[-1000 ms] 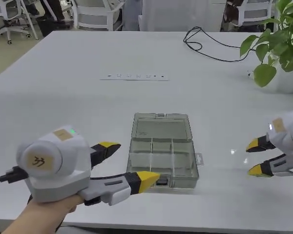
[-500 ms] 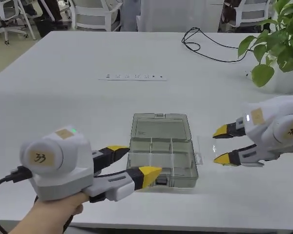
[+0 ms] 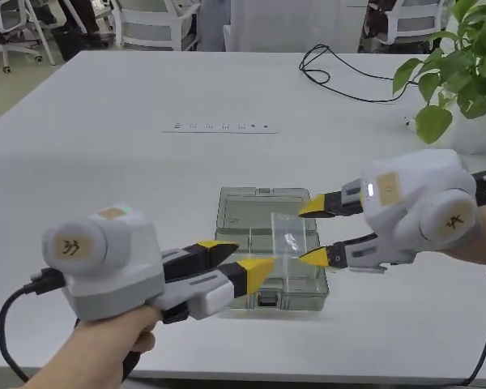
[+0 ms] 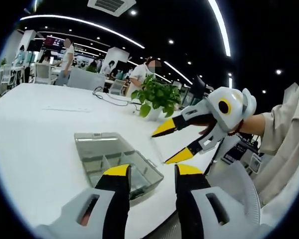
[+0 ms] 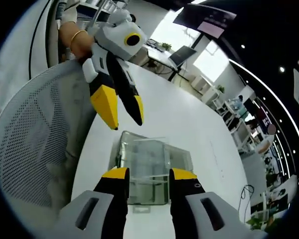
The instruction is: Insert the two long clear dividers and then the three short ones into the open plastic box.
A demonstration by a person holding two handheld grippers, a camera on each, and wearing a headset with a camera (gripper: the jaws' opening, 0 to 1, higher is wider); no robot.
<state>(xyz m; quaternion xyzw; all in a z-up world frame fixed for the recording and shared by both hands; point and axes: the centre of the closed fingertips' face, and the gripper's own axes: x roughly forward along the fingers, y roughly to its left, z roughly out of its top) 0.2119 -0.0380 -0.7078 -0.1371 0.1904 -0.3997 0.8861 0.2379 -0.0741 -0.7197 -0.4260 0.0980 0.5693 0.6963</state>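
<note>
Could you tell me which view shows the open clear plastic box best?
The head view: it looks down into the open clear plastic box, nearly all visible. The left gripper view shows it obliquely; the right gripper view, partly behind its own jaws.

Smoky, clear, glossy plastic box (image 3: 251, 212); clear glossy plastic divider (image 3: 292, 238); smooth matt white table (image 3: 146, 162).

The tabletop (image 3: 105, 121) lies bare along its left edge and across the middle toward the far edge. Over the open box (image 3: 251, 211) by the near edge, the left gripper (image 3: 249, 255) and the right gripper (image 3: 305, 234), clamping a clear divider (image 3: 287, 243), crowd the opening. A plant (image 3: 454, 73) and a cable (image 3: 340, 69) occupy the far right corner.
</note>
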